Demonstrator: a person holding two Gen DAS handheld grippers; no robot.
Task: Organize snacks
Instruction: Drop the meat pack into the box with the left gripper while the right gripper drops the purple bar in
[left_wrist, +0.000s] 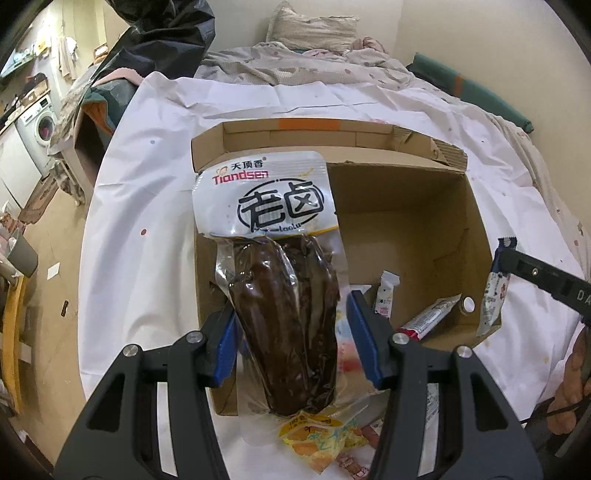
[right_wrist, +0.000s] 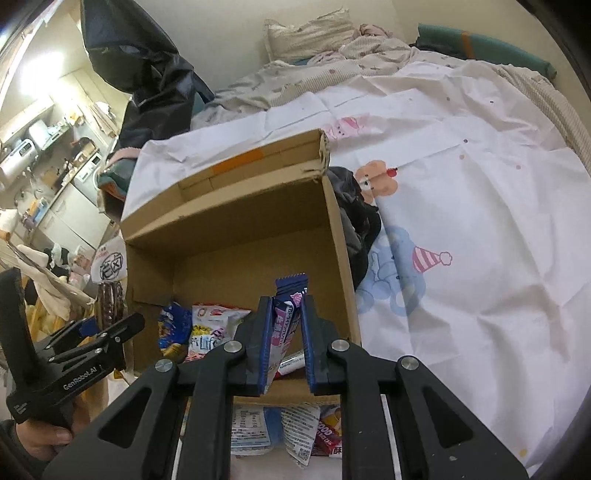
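my left gripper (left_wrist: 291, 332) is clamped on a vacuum-sealed braised meat pouch (left_wrist: 277, 280), holding it upright over the near left corner of the open cardboard box (left_wrist: 406, 206). my right gripper (right_wrist: 286, 343) is closed on a purple-and-white snack packet (right_wrist: 290, 306) above the box's near wall. inside the box i see a few small snack packs (right_wrist: 199, 332), and more packets (right_wrist: 295, 432) lie on the white sheet (right_wrist: 461, 258) just in front of it.

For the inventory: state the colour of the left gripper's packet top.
White with black characters; left wrist view.
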